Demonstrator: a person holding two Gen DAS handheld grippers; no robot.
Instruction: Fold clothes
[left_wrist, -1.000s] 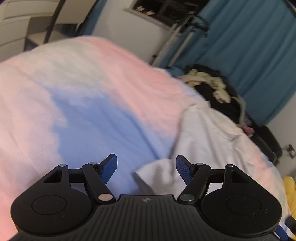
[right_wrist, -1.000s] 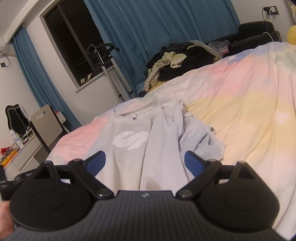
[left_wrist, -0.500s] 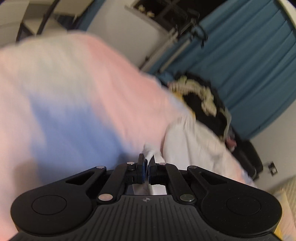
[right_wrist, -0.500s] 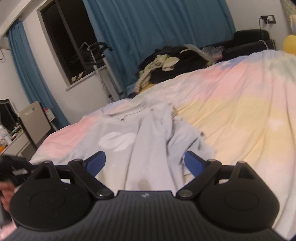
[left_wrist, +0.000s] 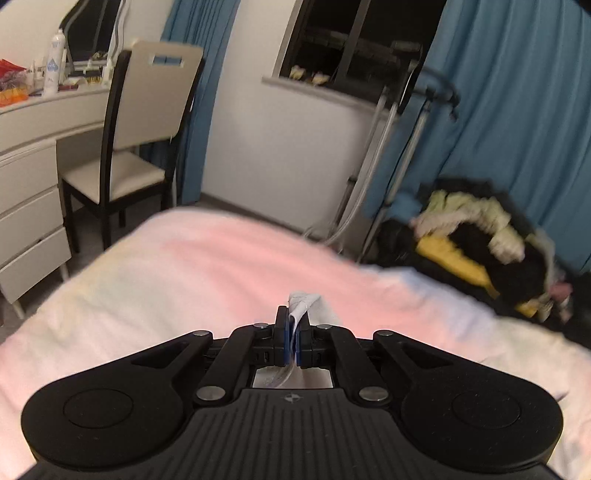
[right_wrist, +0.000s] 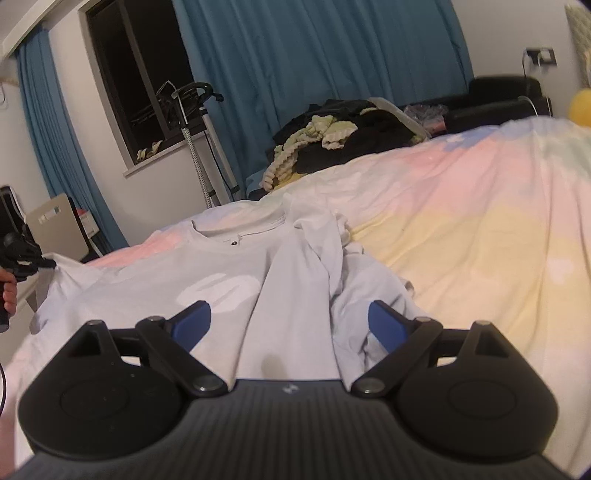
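The right tongs (right_wrist: 290, 319) hang spread just above the near hem of the white T-shirt (right_wrist: 207, 273), which lies crumpled on the pastel bed (right_wrist: 480, 229). At the shirt's left edge the left tongs (left_wrist: 292, 332) are pressed together, pinching a fold of it. Farther off, a clothes pile (right_wrist: 332, 144) sits before blue curtains (right_wrist: 314, 55).

A home bedroom: a bed (right_wrist: 461, 229) under a pastel pink, yellow and blue cover fills the near scene, teal curtains (right_wrist: 314, 55) flank a dark window (right_wrist: 140, 74), and at far left a chair (left_wrist: 147, 110) stands by a white counter (left_wrist: 33, 122) carrying bottles.
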